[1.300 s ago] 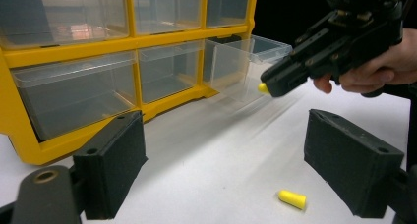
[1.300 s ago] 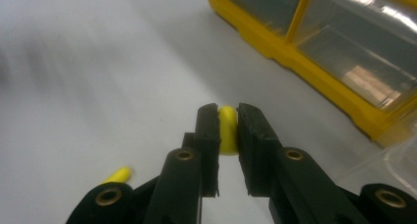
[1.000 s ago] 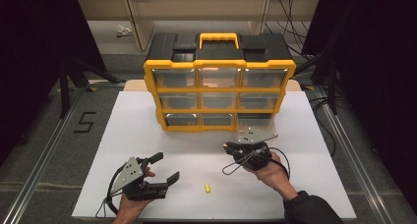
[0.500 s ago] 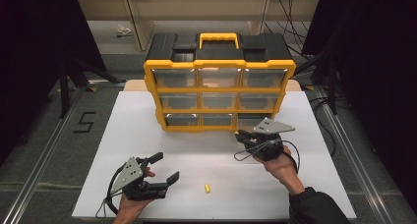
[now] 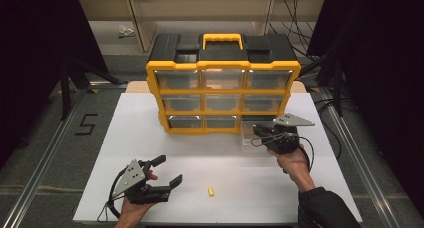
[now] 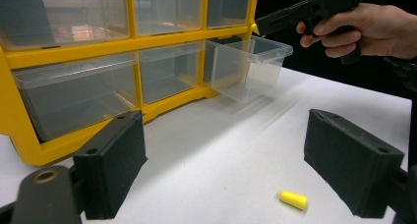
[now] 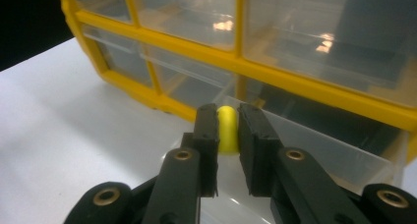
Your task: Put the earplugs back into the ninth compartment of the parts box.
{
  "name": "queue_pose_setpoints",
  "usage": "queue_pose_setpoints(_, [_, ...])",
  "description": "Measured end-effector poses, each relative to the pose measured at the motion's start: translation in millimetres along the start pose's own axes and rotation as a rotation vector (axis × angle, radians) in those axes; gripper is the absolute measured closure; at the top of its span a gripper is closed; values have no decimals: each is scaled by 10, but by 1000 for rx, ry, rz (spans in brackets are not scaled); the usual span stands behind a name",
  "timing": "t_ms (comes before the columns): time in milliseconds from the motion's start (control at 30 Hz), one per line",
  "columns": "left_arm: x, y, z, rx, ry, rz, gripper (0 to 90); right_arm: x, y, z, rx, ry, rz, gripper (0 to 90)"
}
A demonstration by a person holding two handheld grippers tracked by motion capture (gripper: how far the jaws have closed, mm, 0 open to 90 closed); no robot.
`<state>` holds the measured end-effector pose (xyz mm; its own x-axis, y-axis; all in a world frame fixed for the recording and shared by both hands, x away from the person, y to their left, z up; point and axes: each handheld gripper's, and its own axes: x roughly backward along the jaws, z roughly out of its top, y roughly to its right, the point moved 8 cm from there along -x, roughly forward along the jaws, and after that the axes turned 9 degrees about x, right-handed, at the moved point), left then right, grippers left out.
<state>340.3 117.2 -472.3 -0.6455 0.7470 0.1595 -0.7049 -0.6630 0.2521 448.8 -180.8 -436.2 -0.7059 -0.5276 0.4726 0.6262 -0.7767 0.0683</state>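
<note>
Earplug [image 7: 227,129], yellow, sits pinched btwn my right gripper's [image 7: 227,130] jaws in the right gripper view, just over the rim of the pulled-out clear drawer [image 7: 314,135] at the organizer's [image 7: 314,84] bottom row.

High view: right gripper [image 5: 260,133] is at the open drawer [image 5: 252,138], bottom-right of the organizer [image 5: 222,65]. Left gripper [image 5: 167,173] rests low on the table [image 5: 140,123], jaws spread wide, holding nothing. 2nd earplug [image 5: 211,191] lies loose on the table, near it.

Left gripper view: jaws wide apart, empty; loose earplug [image 6: 293,200] on the table btwn them; drawer [image 6: 248,67] sticks out, right gripper [image 6: 290,18] above it.
</note>
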Motion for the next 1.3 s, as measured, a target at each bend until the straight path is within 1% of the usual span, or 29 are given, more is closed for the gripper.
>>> queue_pose_setpoints(167, [0,0,1,-1,0,0,155,-9,60,-32,-19,-5,-14,770])
queue_pose_setpoints(267, [1,2,2,-1,1,0,154,-23,82,-55,-34,-12,-13,717])
queue_pose_setpoints(300, [1,2,2,-1,1,0,155,-23,82,-55,-34,-12,-13,717])
queue_pose_setpoints(333, [1,1,3,-2,2,0,154,-12,71,-36,-40,-3,-4,687])
queue_pose_setpoints(367, [1,2,4,-2,2,0,154,-12,71,-36,-40,-3,-4,687])
queue_pose_setpoints(400, [1,1,4,-2,2,0,155,6,45,-3,-41,6,5,634])
queue_pose_setpoints(433, [1,2,3,-2,1,0,155,16,22,19,-36,12,13,611])
queue_pose_setpoints(467, [1,2,3,-2,1,0,154,16,22,19,-36,12,13,611])
queue_pose_setpoints(500, [2,3,4,-3,2,-1,154,31,-38,55,-22,18,29,548])
queue_pose_setpoints(567, [2,4,6,-3,3,-1,154,36,-116,83,0,13,43,490])
queue_pose_setpoints(600, [2,4,6,-3,3,-1,154,37,-156,97,13,14,49,469])
queue_pose_setpoints(633, [3,5,6,-3,3,-1,154,37,-156,97,13,14,49,469])
queue_pose_setpoints(667, [4,5,7,-4,4,-1,154,41,-237,121,29,9,65,423])
queue_pose_setpoints(700, [5,5,8,-4,4,-1,154,41,-237,121,29,9,65,423])
queue_pose_setpoints(733, [6,4,10,-5,5,-1,154,46,-313,144,45,8,80,384])
queue_pose_setpoints(800, [7,4,11,-6,5,-1,154,58,-393,170,55,8,105,353])
queue_pose_setpoints(833, [7,4,11,-6,5,-1,155,58,-393,170,55,8,105,353])
queue_pose_setpoints(867, [8,4,12,-6,6,0,154,73,-467,195,66,11,127,341])
queue_pose_setpoints(900, [8,4,12,-6,6,0,154,73,-467,195,66,11,127,341])
queue_pose_setpoints(933, [10,3,13,-6,6,0,154,82,-549,209,82,10,147,331])
queue_pose_setpoints(967, [10,3,13,-6,6,0,154,82,-549,209,82,10,147,331])
queue_pose_setpoints(1000, [11,2,15,-7,7,1,154,76,-641,203,99,3,169,325])
queue_pose_setpoints(1033, [11,2,15,-7,7,1,155,76,-641,203,99,3,169,325])
queue_pose_setpoints(1067, [11,3,15,-6,7,1,154,51,-757,171,125,-19,197,320])
queue_pose_setpoints(1100, [12,3,16,-7,7,1,154,39,-795,159,136,-25,205,318])
queue_pose_setpoints(1133, [12,3,16,-6,8,1,154,39,-795,159,136,-25,205,318])
queue_pose_setpoints(1167, [13,2,17,-6,9,1,154,17,-893,127,159,-45,229,311])
queue_pose_setpoints(1267, [14,1,18,-6,9,1,154,-7,-1023,88,186,-66,259,305])
queue_pose_setpoints(1300, [14,0,18,-6,9,1,154,-7,-1023,88,186,-66,259,305])
